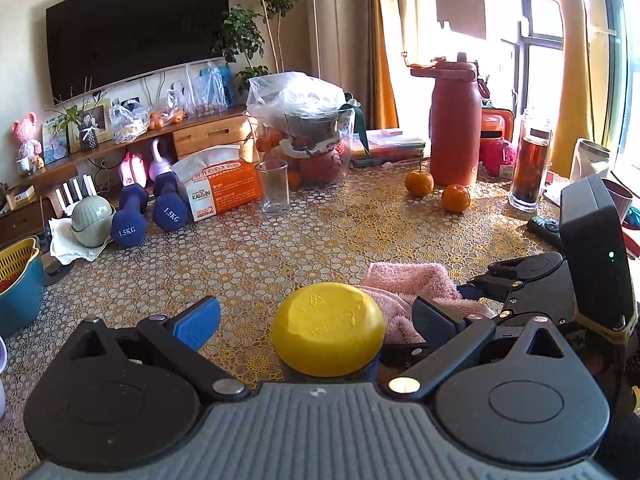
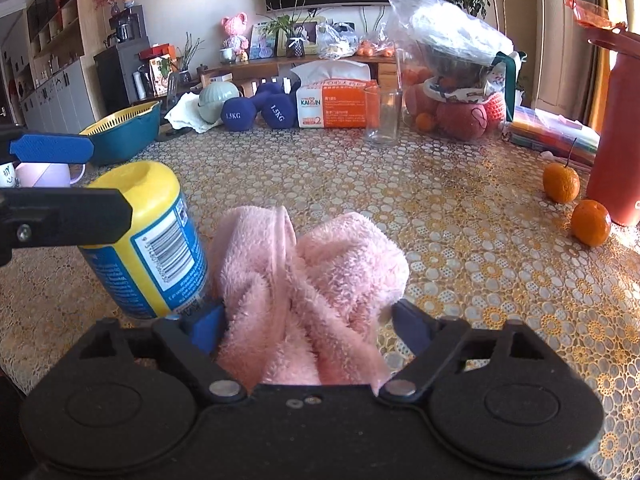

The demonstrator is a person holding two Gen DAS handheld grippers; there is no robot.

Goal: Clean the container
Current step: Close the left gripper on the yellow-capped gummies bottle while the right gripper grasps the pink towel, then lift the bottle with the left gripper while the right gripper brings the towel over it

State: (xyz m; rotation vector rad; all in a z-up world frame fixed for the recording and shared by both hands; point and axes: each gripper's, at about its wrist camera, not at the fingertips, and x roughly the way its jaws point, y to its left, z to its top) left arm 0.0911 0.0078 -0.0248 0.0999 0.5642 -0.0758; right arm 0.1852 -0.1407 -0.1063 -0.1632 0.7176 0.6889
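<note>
A yellow-capped container (image 1: 328, 328) with a blue and yellow barcode label (image 2: 160, 248) stands on the patterned tablecloth. My left gripper (image 1: 314, 320) is open, with a finger on each side of the cap and a gap between each finger and the cap. My right gripper (image 2: 308, 328) is shut on a bunched pink towel (image 2: 316, 264), which presses against the container's right side. In the left wrist view the towel (image 1: 404, 280) lies just right of the cap, with the right gripper (image 1: 452, 304) behind it. The container's base is hidden.
Beyond the container stand a clear glass (image 1: 276, 190), a tissue pack (image 1: 224, 188) and two blue dumbbells (image 1: 148, 220). Two oranges (image 1: 438, 190), a red bottle (image 1: 456, 128) and a jar of dark liquid (image 1: 530, 164) are far right. A teal basket (image 2: 124, 132) sits left.
</note>
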